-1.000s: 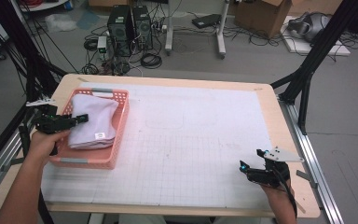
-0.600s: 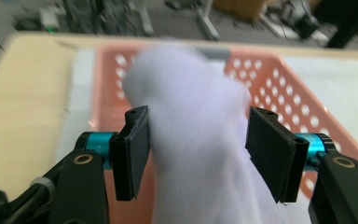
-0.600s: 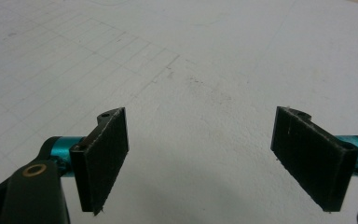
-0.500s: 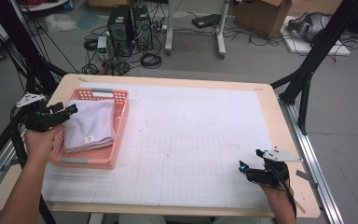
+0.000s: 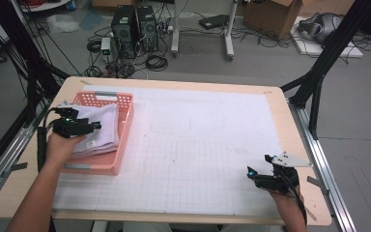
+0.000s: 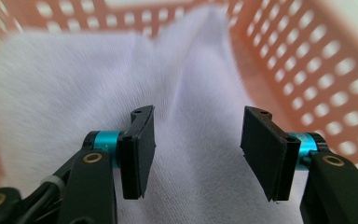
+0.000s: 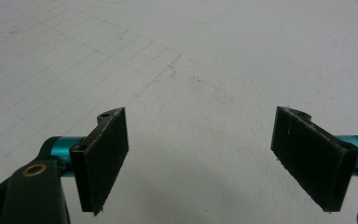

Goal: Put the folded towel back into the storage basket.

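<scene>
A folded white cloth [image 5: 101, 130] lies in a pink perforated basket [image 5: 125, 121] at the table's left. My left gripper [image 5: 94, 126] hovers over the cloth's left part and points right. In the left gripper view its jaws have just been closing a little but stand apart [image 6: 196, 140]. A soft ridge of the cloth [image 6: 186, 70] runs between them and the pads do not press on it. My right gripper [image 5: 251, 174] rests near the front right of the white grid mat [image 5: 198, 145]. It is open [image 7: 198, 154] with nothing between its pads.
The basket's holed walls [image 6: 307, 60] rise close around the cloth. The wooden table edge [image 5: 290, 111] frames the mat. Black frame legs [image 5: 319, 82] stand at the right, and computers with cables [image 5: 135, 24] sit on the floor beyond.
My left gripper drew back to the basket's left edge, then came right again over the cloth. The cloth, bunched up earlier, now lies flatter. The right gripper has not moved.
</scene>
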